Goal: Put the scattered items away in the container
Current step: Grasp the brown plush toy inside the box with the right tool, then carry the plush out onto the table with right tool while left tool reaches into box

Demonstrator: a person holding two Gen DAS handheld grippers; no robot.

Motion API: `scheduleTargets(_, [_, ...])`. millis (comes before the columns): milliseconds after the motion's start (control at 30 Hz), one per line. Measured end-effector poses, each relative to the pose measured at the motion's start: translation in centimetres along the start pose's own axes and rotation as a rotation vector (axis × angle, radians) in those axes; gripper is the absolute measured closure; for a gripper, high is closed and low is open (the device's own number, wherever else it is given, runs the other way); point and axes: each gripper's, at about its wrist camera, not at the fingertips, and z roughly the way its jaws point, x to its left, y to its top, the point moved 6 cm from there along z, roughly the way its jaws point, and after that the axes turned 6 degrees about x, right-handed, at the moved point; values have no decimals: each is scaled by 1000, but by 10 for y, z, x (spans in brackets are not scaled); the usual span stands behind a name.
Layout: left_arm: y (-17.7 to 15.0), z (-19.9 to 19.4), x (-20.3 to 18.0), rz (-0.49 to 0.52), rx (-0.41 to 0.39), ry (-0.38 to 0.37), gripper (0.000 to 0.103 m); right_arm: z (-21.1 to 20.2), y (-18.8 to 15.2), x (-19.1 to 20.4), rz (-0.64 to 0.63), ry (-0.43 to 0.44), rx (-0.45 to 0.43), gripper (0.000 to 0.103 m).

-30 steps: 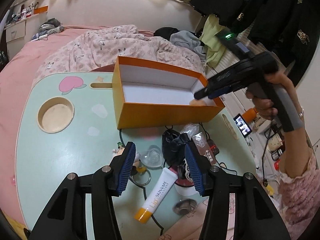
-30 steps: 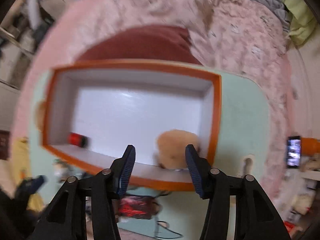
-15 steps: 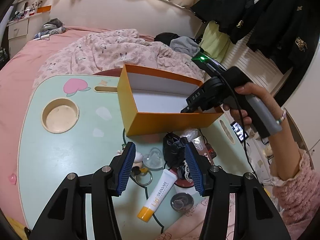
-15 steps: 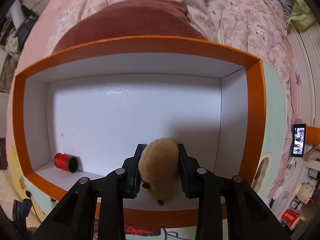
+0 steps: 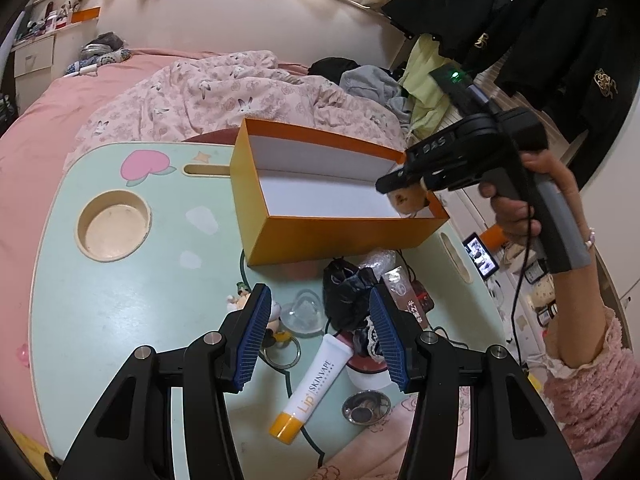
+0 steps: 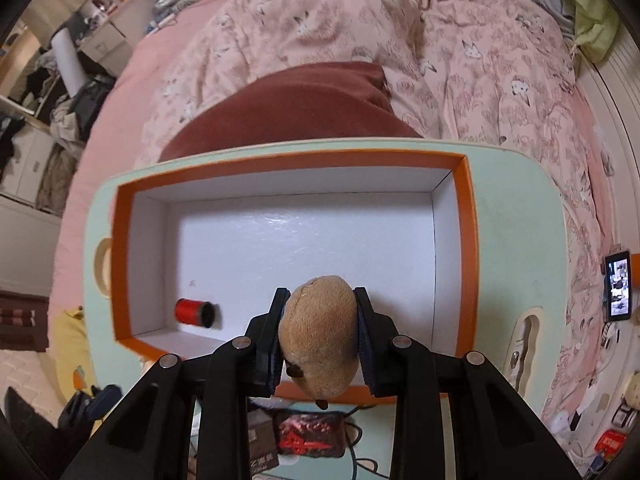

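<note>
From the left wrist, the left gripper (image 5: pixel 318 336) hangs half-open and empty over the scattered clutter on the mint-green table (image 5: pixel 120 300), a white lip-balm tube (image 5: pixel 316 384) lying below it. From the right wrist, the right gripper (image 6: pixel 320 336), jaws just closed, clamps a tan plush toy (image 6: pixel 320 336) over the near rim of the orange cardboard box (image 6: pixel 472 240), apparently repositioning it; a red thread spool (image 6: pixel 194 311) lies inside.

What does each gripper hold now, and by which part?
The right gripper holds the brown plush toy by its two sides, above the orange box. The left gripper holds nothing.
</note>
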Motion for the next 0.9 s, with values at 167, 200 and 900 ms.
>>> scheduleTargets(167, [0,-2,0,1,-5,1,51,-21,2,-4,2,46,-35,73])
scheduleTargets(200, [0,-2,1,0,-7,1,51,-24,1,-3,-8,51,-35,73])
scheduleTargets(900, [25,25,7,-19,89,-50,51,-10,-100,15,-145,60,-59,71])
